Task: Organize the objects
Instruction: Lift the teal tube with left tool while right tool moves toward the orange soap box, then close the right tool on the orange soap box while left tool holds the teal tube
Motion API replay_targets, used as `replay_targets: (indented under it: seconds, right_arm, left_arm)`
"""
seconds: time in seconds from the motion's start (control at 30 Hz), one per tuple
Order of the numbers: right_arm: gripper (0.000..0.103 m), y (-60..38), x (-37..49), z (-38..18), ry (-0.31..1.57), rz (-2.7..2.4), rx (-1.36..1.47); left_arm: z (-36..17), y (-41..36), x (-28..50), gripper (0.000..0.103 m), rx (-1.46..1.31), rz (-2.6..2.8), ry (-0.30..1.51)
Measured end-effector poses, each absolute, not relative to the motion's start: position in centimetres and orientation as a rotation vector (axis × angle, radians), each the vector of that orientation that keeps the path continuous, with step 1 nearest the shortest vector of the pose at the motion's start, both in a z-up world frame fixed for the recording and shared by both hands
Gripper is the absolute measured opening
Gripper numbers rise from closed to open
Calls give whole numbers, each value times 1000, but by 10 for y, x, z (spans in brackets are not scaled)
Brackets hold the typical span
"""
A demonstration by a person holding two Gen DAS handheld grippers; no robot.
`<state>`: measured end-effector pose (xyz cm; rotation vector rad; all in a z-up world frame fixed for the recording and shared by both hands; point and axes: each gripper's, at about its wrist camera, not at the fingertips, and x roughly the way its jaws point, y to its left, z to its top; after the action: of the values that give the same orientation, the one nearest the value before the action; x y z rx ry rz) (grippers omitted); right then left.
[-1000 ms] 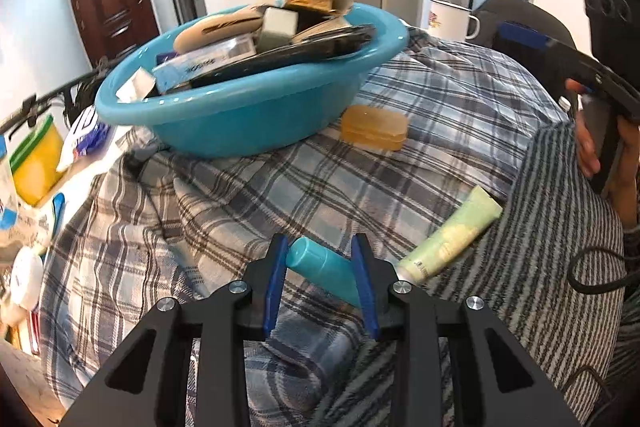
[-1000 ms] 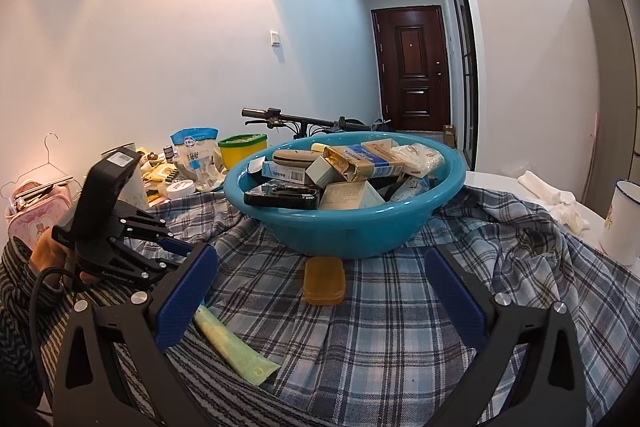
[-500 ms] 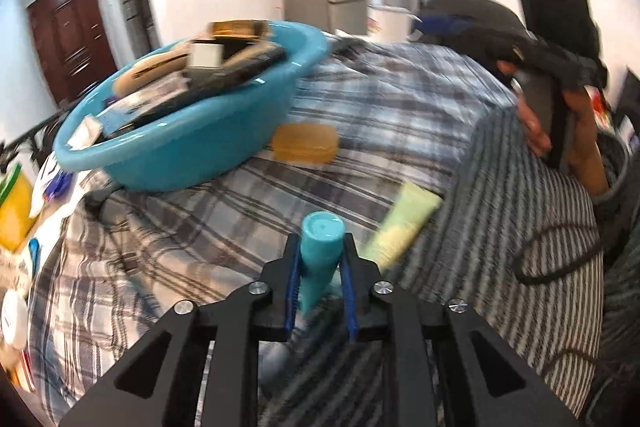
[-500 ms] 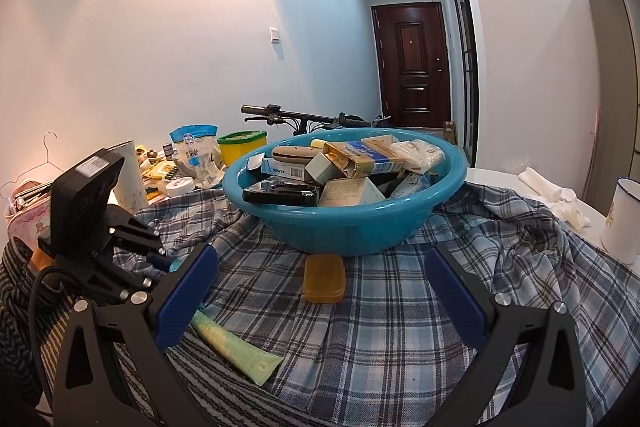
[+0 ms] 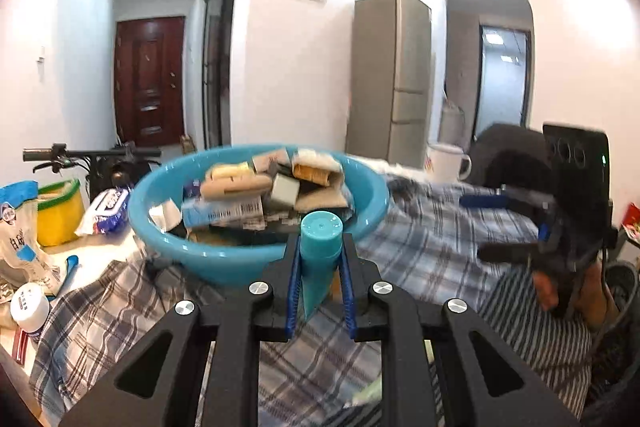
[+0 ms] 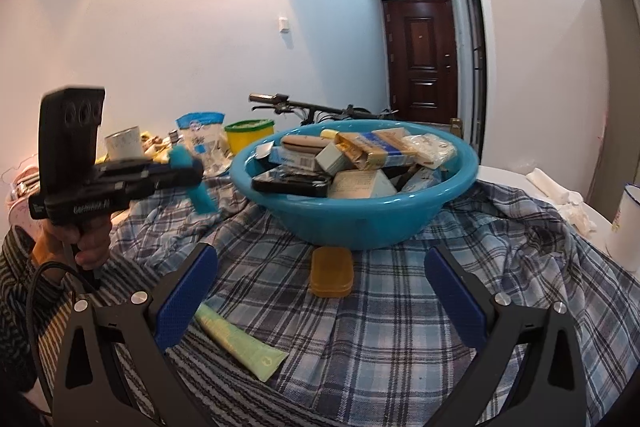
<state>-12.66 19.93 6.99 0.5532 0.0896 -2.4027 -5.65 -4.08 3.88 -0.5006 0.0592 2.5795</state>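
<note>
Left hand-held gripper pinches teal tube w/ cap up, lifted clear of plaid cloth, prob. headed for teal basin already full of boxes & packets. Right hand-held gripper spread wide, nothing in it, over amber soap bar; pale green tube near its left pad, both likely next.

My left gripper holds a tube upright, off the cloth, left of the basin in the right view. The basin sits on the cloth, packed with boxes. A soap bar lies just before it, between my right gripper's fingers; another tube lies nearer, to the left. A mug stands far right.
</note>
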Motion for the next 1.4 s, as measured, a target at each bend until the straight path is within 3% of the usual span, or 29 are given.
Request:
replay_targets:
  seconds: [0.63, 0.97, 1.0, 1.07, 1.2, 1.37, 1.4]
  right_arm:
    - [103, 183, -168, 57, 74, -2294, 828]
    - [103, 132, -201, 45, 324, -2208, 960]
    - [101, 129, -207, 42, 336, -2202, 974]
    - [85, 126, -219, 32, 343, -2197, 1024]
    - [72, 131, -238, 11, 290, -2177, 1127]
    - [43, 136, -242, -1, 274, -2164, 1174]
    - [43, 136, -242, -2, 281, -2164, 1174]
  left_arm:
    - [30, -32, -51, 19, -450, 2648, 83]
    - [29, -34, -55, 19, -509, 2637, 45]
    - [29, -36, -57, 19, -520, 2638, 34]
    - [28, -39, -60, 19, -538, 2642, 13]
    - [27, -38, -59, 19, -536, 2645, 22]
    - [28, -27, -53, 19, -503, 2637, 98]
    - [27, -26, -52, 19, -502, 2636, 109]
